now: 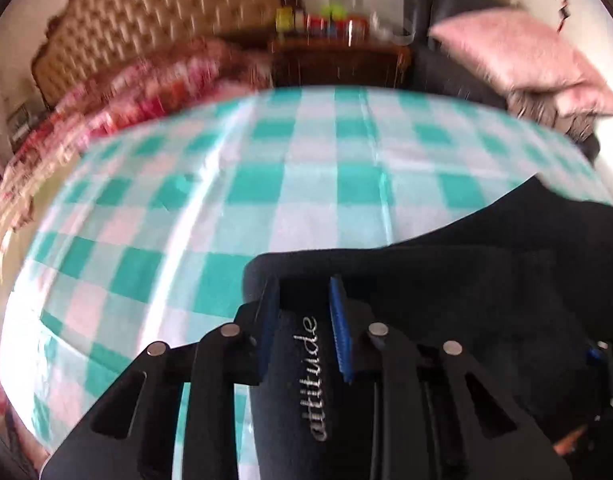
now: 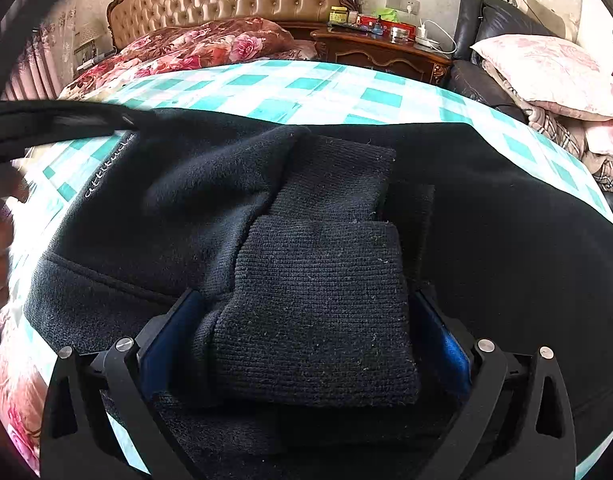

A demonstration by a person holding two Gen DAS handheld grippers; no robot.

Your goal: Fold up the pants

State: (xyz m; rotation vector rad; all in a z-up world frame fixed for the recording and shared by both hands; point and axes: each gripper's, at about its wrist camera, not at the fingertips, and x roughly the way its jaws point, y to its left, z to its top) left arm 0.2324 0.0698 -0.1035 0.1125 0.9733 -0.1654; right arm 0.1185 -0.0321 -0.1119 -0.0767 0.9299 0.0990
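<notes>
We have both tongs clamped on the black pants (image 2: 486, 208) spread low-centre over the checked bed (image 1: 290, 168), left tongs (image 1: 304, 300) on the lettered edge, right tongs (image 2: 306, 320) on the ribbed cuffs (image 2: 318, 312), so carry both together, edges level.

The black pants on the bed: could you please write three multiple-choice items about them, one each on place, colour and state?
1. Where do the black pants lie?
A. on the checked bedsheet
B. on the nightstand
C. on the pink pillow

2. What colour are the sheet's checks?
A. red and yellow
B. teal and white
C. brown and grey

3. What does the right gripper have between its fingers?
A. nothing
B. a pillow corner
C. the ribbed cuffs

Answers:
1 A, dark cloth spreads over the checked bedsheet.
2 B, teal squares alternate with white.
3 C, the ribbed cuffs fill the space between the blue pads.
</notes>
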